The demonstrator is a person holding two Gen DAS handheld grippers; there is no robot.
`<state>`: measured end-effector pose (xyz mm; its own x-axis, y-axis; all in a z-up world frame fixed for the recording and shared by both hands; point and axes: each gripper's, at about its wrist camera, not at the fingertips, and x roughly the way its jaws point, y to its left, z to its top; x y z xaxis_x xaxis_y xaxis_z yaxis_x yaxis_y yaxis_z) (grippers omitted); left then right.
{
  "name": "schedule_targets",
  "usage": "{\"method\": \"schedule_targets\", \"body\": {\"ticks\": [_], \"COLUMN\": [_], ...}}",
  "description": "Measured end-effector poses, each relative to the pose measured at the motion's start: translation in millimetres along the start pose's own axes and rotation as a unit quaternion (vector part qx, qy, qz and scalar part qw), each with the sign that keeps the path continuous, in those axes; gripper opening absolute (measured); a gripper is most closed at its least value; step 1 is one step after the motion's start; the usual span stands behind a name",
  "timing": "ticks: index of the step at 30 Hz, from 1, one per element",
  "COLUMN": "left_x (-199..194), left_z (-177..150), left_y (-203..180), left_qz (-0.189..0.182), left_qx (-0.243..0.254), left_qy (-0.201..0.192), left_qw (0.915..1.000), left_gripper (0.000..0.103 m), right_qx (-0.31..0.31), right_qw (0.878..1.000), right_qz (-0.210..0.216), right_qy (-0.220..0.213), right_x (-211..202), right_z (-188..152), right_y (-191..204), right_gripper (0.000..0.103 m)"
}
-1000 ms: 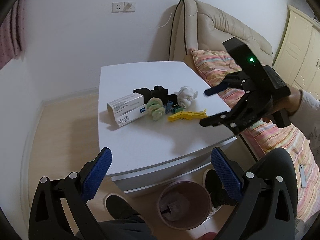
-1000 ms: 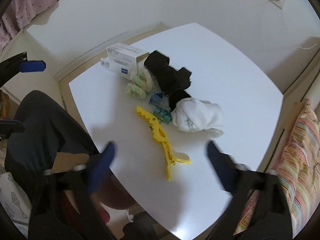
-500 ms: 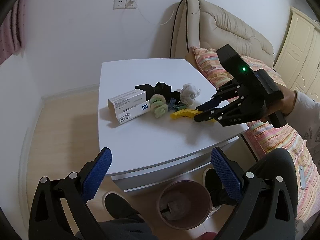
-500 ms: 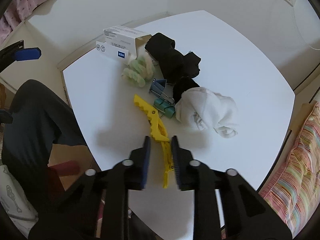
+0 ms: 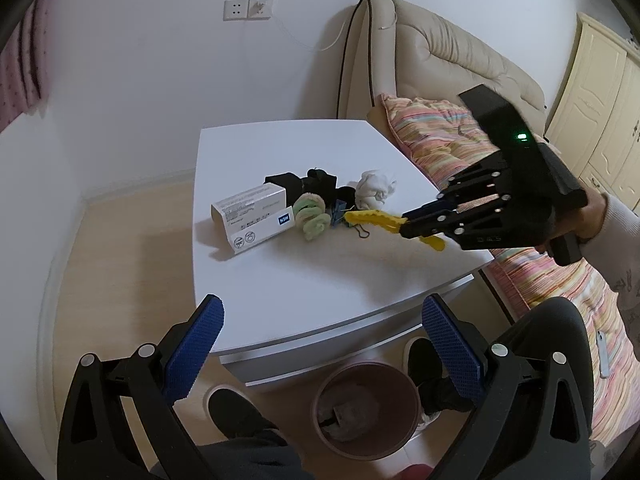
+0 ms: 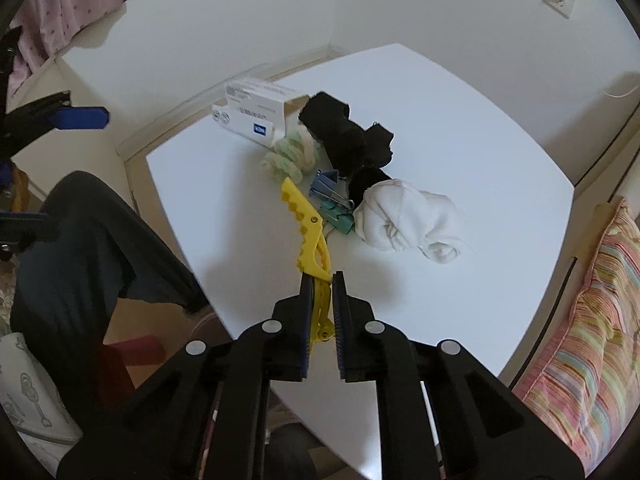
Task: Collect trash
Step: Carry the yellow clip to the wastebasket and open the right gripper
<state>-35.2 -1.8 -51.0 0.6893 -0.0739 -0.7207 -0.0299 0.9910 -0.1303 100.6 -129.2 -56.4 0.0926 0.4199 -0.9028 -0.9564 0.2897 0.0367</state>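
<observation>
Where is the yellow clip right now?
The yellow clip is pinched at its handle end by the right gripper, its toothed end beside the binder clips on the white table.

White walls [image 5: 140,60], beige headboard [image 5: 448,52]

A beige sofa [image 5: 448,56] stands against the wall behind the white table [image 5: 320,288], with a striped cushion [image 5: 436,136] on it just beside the table's far corner. A wall socket [image 5: 249,9] sits above the table — a thin cord trails from it toward the sofa. Cream cabinet doors [image 5: 600,92] stand beyond the sofa, pink curtains [image 5: 24,76] far left of the table.
</observation>
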Motion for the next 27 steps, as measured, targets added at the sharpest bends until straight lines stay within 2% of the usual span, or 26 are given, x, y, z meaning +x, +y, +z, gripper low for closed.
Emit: {"method": "schedule_targets", "body": {"ticks": [15, 27], "left_x": [-4.4, -7.5], "left_z": [2.2, 0.8], "left_y": [-2.1, -0.9], "left_qz": [0.002, 0.005], "left_qx": [0.003, 0.003], "left_qy": [-0.005, -0.005], "left_qw": [1.0000, 1.0000], "left_gripper": [0.095, 0.095], "right_qx": [0.065, 0.084], "right_qw": [0.995, 0.994], "right_qz": [-0.003, 0.012], "right_qy": [-0.069, -0.070], "right_x": [-56.2, -60.3], "right_z": [-40.2, -82.8], "right_y": [34.7, 74.5], "right_gripper": [0.009, 0.009]}}
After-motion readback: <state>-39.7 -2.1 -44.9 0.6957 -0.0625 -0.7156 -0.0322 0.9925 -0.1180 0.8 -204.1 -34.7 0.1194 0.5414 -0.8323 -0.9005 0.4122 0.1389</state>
